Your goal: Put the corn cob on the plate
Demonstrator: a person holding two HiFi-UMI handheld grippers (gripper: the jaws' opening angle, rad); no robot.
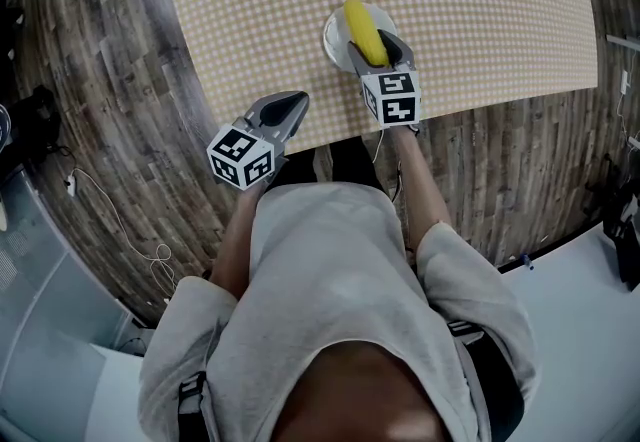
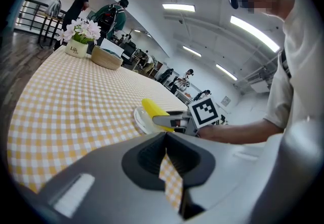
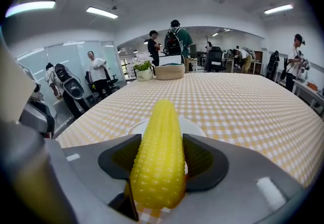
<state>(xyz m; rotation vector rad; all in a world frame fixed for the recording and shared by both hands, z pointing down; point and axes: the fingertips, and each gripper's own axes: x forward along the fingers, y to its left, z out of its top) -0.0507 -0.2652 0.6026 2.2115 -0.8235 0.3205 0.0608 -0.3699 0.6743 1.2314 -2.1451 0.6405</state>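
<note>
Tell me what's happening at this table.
A person holds a gripper in each hand. The right gripper is shut on the yellow corn cob, holding it over the white plate on the checked table; whether it touches the plate is unclear. The left gripper, jaws together and empty, hovers near the table's edge.

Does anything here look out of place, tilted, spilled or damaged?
Nothing stands out. The right tool holds the corn cob over the plate; the left tool is shut and empty.
</note>
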